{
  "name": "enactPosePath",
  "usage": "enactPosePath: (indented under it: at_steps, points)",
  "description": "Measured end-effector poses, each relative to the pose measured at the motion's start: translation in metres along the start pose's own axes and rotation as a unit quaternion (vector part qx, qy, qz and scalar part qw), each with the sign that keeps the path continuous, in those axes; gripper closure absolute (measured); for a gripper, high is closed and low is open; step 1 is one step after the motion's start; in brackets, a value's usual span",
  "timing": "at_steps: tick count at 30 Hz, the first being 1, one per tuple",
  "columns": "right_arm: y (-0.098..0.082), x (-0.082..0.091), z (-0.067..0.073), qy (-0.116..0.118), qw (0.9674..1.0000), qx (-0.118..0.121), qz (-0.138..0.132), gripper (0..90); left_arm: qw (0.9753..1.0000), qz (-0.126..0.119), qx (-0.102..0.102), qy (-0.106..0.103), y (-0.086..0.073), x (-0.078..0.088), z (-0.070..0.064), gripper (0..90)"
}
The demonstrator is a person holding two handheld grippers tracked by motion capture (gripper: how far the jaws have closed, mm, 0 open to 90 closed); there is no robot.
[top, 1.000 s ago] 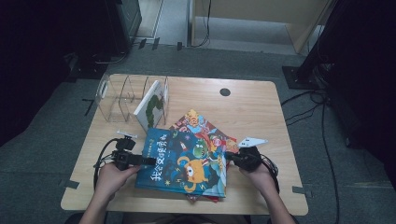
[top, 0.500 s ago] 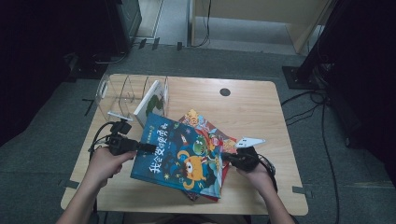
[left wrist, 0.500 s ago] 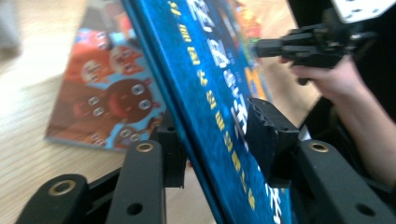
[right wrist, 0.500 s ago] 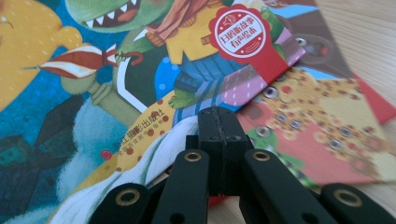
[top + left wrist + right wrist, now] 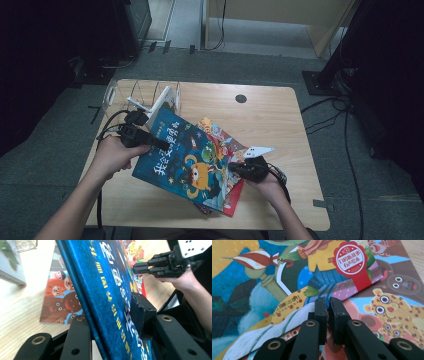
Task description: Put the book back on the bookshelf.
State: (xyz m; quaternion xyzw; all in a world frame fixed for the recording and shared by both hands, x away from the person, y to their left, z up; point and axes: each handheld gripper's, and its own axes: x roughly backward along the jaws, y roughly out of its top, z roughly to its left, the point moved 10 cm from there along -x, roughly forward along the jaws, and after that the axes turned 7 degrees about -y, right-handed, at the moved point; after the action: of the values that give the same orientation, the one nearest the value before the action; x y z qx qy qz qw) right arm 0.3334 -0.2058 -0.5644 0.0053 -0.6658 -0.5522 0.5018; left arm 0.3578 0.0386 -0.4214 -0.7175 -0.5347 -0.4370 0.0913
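Left hand-held gripper (image 5: 159, 145) clamps the blue book (image 5: 192, 162), its jaws having just closed. Right hand-held gripper (image 5: 327, 302), jaws together, should pin the lower books (image 5: 387, 302) during lifting.

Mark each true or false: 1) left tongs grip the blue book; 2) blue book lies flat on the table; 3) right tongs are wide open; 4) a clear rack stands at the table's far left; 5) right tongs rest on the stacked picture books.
1) True: the left tongs clamp the blue book at its edge.
2) False: it is tilted, its left edge raised.
3) False: the right tongs are nearly shut, nothing between them.
4) True: the clear rack stands there.
5) True: they sit over the picture books.
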Motion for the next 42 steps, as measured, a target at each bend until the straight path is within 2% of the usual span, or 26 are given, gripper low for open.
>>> enactPosePath:
  at_steps: [3, 5, 6, 10, 14, 16, 17, 21, 25, 26, 30, 35, 37, 42]
  points:
    - [0.003, -0.004, 0.003, 0.002, 1.0, 0.008, -0.001, 85.7, 0.9998, 0.012, -0.007, 0.013, 0.009, 0.006, -0.003, 65.2]
    - [0.006, -0.007, 0.006, 0.002, 0.9999, 0.012, -0.003, 85.6, 0.9998, 0.013, -0.01, 0.013, 0.013, 0.01, -0.005, 66.4]
    - [0.006, -0.008, 0.006, 0.002, 0.9999, 0.014, -0.005, 85.0, 0.9998, 0.015, -0.008, 0.006, 0.016, 0.012, -0.007, 67.5]
    - [0.011, -0.014, 0.01, 0.003, 0.9999, 0.008, -0.009, 82.8, 0.9996, 0.027, 0.0, 0.0, 0.025, 0.019, -0.006, 71.1]
    - [0.017, -0.021, 0.018, 0.006, 0.9993, 0.032, -0.017, 72.8, 0.9989, 0.038, 0.014, -0.024, 0.038, 0.028, -0.01, 77.4]
    - [0.019, -0.025, 0.023, 0.007, 0.9984, 0.052, -0.021, 71.1, 0.9988, 0.046, 0.014, -0.013, 0.044, 0.032, -0.014, 79.8]
    - [0.02, -0.026, 0.024, 0.005, 0.9983, 0.053, -0.022, 70.9, 0.9985, 0.053, 0.012, -0.011, 0.047, 0.032, -0.016, 79.8]
    - [0.021, -0.028, 0.025, 0.006, 0.9984, 0.052, -0.023, 65.5, 0.9981, 0.061, 0.001, 0.008, 0.058, 0.035, -0.027, 81.3]
    - [0.019, -0.023, 0.019, -0.002, 0.999, 0.037, -0.023, 59.6, 0.9972, 0.073, 0.006, 0.009, 0.064, 0.037, -0.034, 83.7]
    - [0.018, -0.023, 0.018, -0.003, 0.999, 0.038, -0.025, 58.5, 0.9966, 0.081, -0.001, 0.019, 0.065, 0.039, -0.034, 83.7]
    - [0.017, -0.023, 0.016, -0.016, 0.9983, 0.051, -0.023, 55.0, 0.9965, 0.07, -0.009, 0.044, 0.072, 0.046, -0.038, 83.9]
    - [0.015, -0.023, 0.018, -0.021, 0.9969, 0.072, -0.026, 51.8, 0.9949, 0.067, -0.017, 0.073, 0.075, 0.059, -0.039, 83.8]
    - [0.015, -0.023, 0.019, -0.018, 0.9971, 0.068, -0.03, 51.0, 0.9952, 0.063, -0.016, 0.073, 0.074, 0.067, -0.04, 83.8]
    - [0.015, -0.023, 0.019, -0.01, 0.9968, 0.071, -0.036, 47.8, 0.9973, 0.035, 0.002, 0.064, 0.068, 0.085, -0.034, 83.9]
